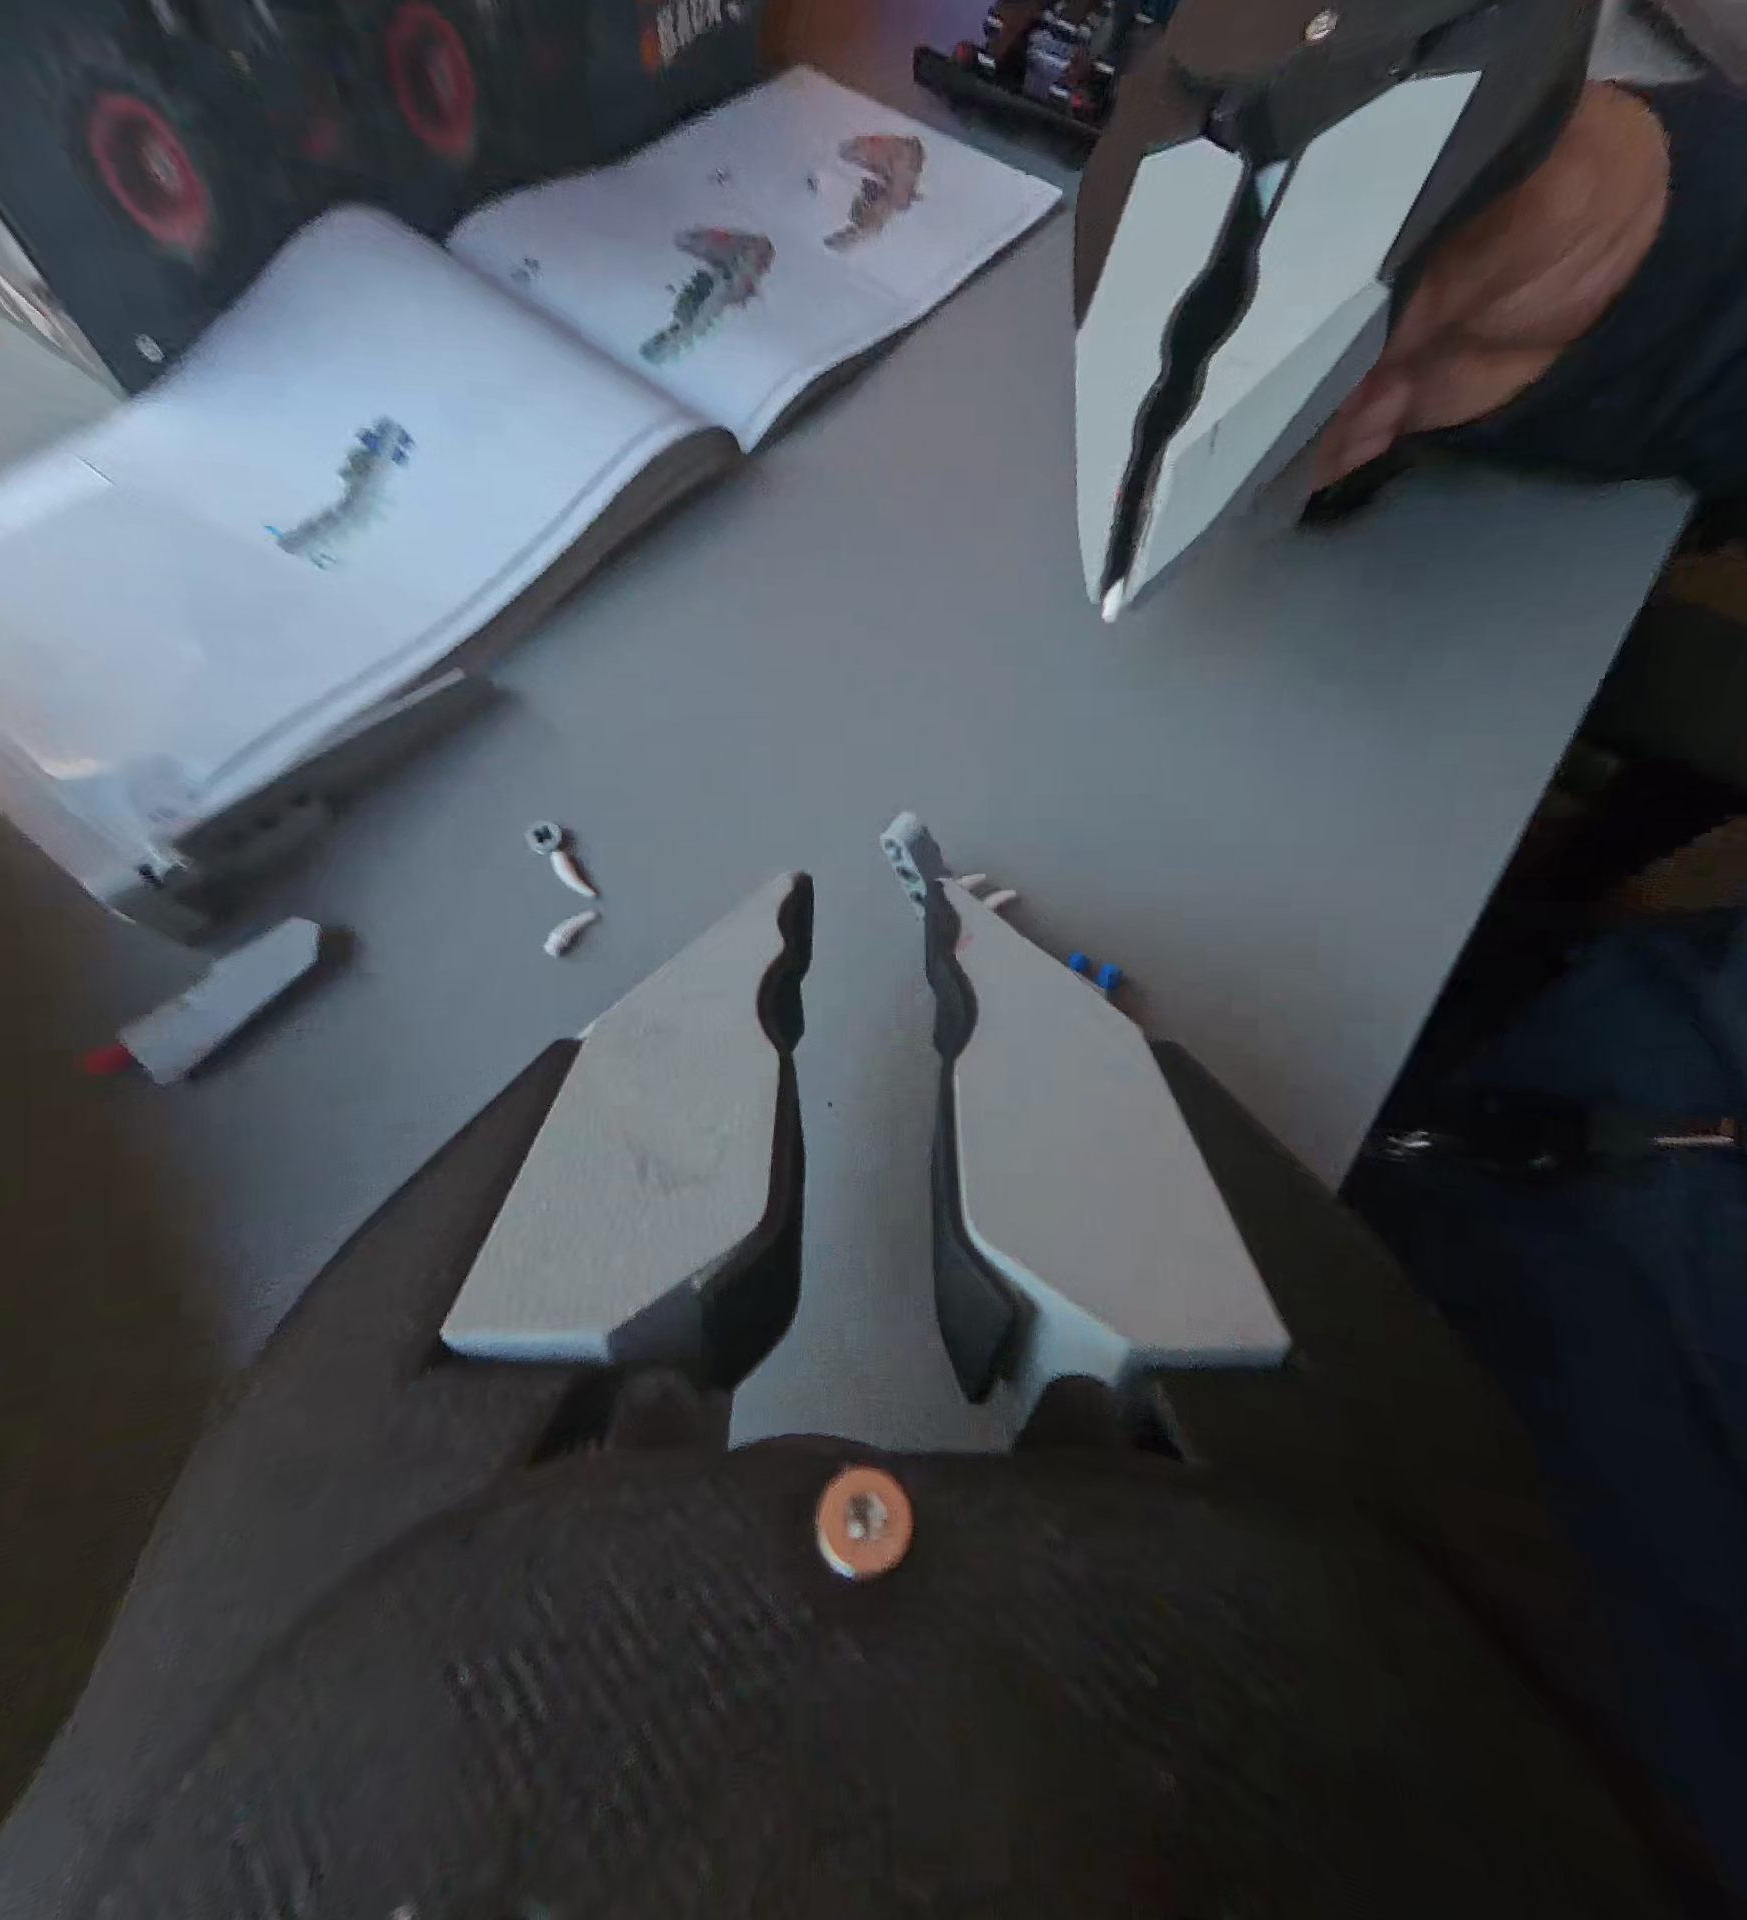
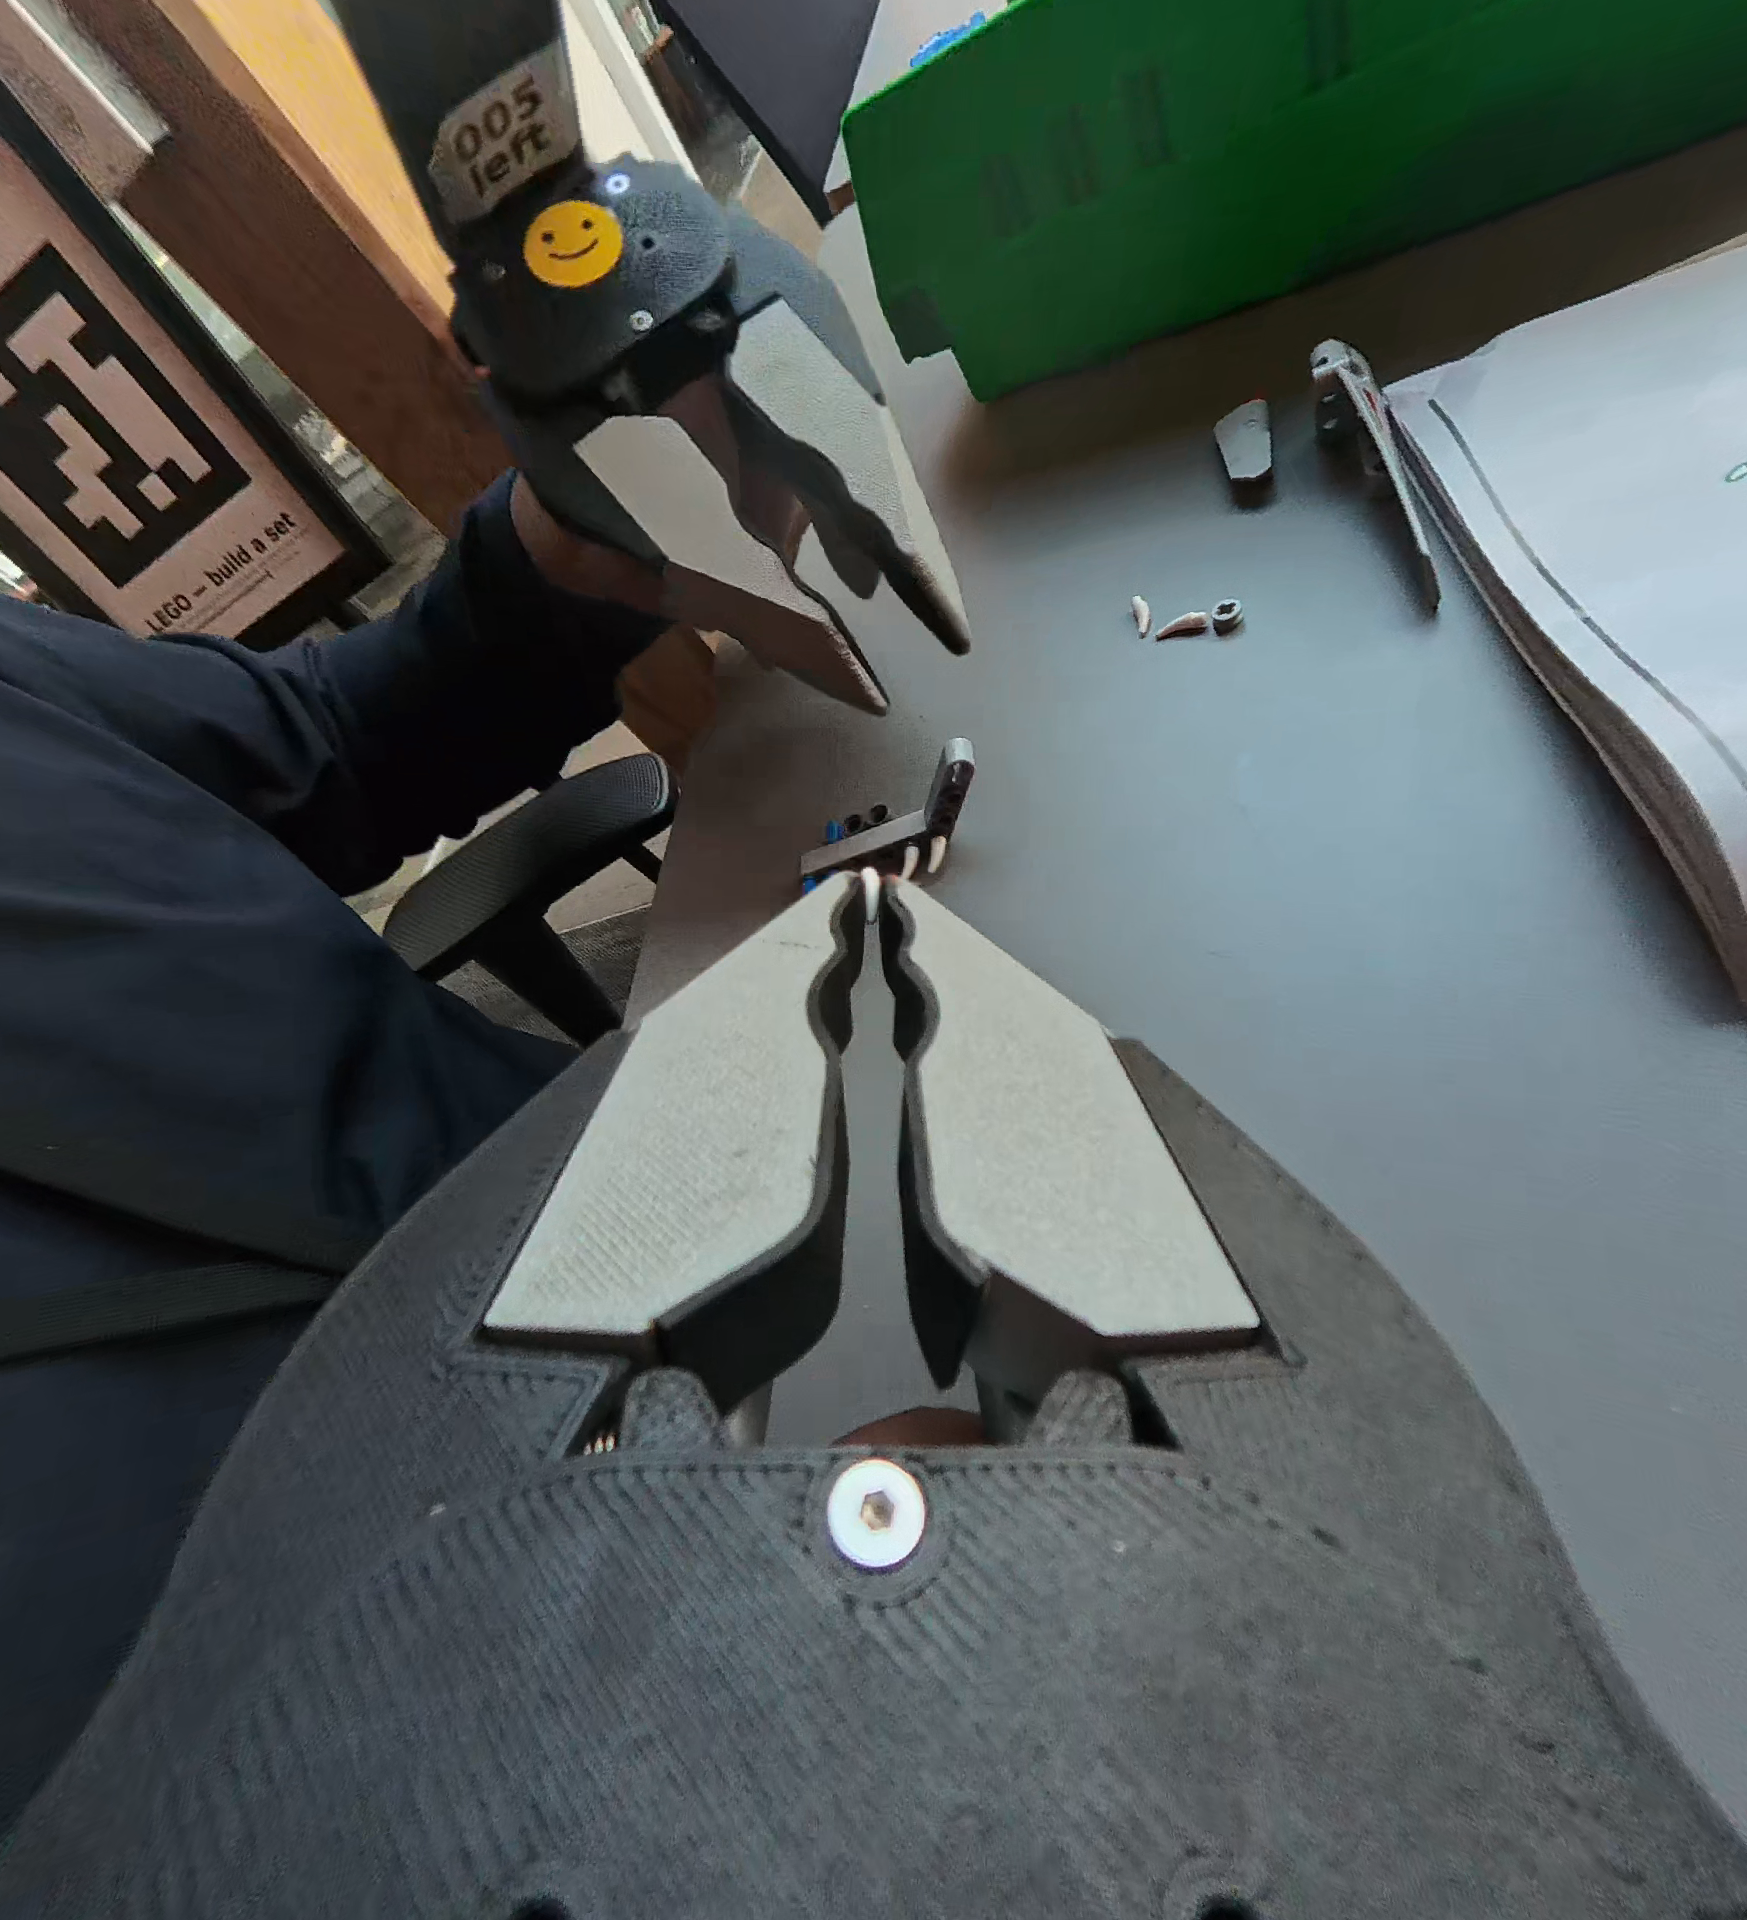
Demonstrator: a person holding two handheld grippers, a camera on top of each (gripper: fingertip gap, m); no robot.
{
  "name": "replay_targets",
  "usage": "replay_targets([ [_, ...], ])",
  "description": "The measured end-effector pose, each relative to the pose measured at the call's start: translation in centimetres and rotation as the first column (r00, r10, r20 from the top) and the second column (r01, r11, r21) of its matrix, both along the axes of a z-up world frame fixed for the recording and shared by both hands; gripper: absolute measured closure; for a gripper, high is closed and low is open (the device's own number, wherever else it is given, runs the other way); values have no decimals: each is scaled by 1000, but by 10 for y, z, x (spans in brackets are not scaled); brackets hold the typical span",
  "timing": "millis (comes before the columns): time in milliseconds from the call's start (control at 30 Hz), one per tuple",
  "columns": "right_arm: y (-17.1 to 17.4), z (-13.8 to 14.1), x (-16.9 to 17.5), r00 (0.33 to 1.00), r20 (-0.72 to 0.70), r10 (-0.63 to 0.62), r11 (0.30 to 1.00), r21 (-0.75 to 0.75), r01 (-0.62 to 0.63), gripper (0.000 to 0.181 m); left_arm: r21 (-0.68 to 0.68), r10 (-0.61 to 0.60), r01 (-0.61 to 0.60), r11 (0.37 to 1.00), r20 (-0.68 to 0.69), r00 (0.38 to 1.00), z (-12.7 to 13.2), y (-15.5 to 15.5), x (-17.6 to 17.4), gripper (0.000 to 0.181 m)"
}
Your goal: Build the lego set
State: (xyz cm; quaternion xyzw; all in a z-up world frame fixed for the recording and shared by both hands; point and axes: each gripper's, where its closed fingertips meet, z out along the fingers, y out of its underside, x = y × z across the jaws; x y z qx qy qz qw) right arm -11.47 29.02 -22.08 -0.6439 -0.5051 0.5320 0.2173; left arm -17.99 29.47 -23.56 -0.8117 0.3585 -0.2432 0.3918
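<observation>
The left wrist view is dim and bluish, smeared by motion: the open booklet (image 1: 412, 457) and the dark boxes (image 1: 256, 135) behind it are streaked and soft. The right wrist view is sharper and brighter, with daylight coming from the windows at upper left. A pale sheen lies across the grey desk (image 2: 1316, 831), and the small pieces throw only faint shadows. Both views bulge like a fisheye, bending straight lines near the edges and darkening towards the corners.
</observation>
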Motion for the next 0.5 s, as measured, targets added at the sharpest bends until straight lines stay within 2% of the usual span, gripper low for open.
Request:
replay_targets([
  [33,-1,-1,-1,1000,7,2,1000,6,-2,181,-41,-15,16,999,31,999,-4,0,1,162],
  [133,-4,-2,-4,1000,14,12,1000,24,-12,181,-141,-80,92,986,94,992,-11,-4,10,160],
  [300,-9,-5,-5,999,31,34,998,46,-35,181,-233,-167,166,958,16,986,-27,-5,14,156],
  [400,-11,-5,-5,999,33,42,998,47,-44,181,-294,-215,218,931,45,976,-27,-7,19,157],
  [500,-12,-6,-6,998,36,45,997,55,-47,181,-340,-252,262,903,73,965,-28,-12,21,165],
])
